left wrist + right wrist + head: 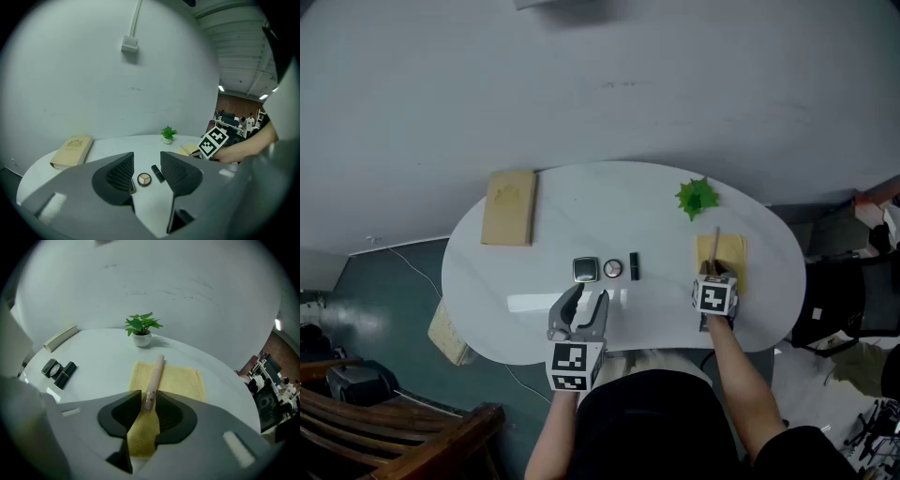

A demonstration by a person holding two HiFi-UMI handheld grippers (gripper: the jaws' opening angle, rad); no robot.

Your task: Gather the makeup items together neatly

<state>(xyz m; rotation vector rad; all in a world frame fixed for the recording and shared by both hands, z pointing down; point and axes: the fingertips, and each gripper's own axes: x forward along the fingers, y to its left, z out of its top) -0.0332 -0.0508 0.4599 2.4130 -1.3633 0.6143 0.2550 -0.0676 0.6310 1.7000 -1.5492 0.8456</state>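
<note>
Currently the right gripper (146,401) is clenched on the near end of the makeup stick (155,373), which lies on the yellow cloth (180,380), well apart from the square compact (586,270), round compact (612,269) and lipstick (634,266). The left gripper (146,171) hovers released near that cluster, probably marking the gathering spot.

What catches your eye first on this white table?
At the right, the right gripper squeezes a pinkish tube lying on a yellow cloth. In the middle, a square compact, a round compact and a black lipstick lie in a row before the open left gripper.
</note>
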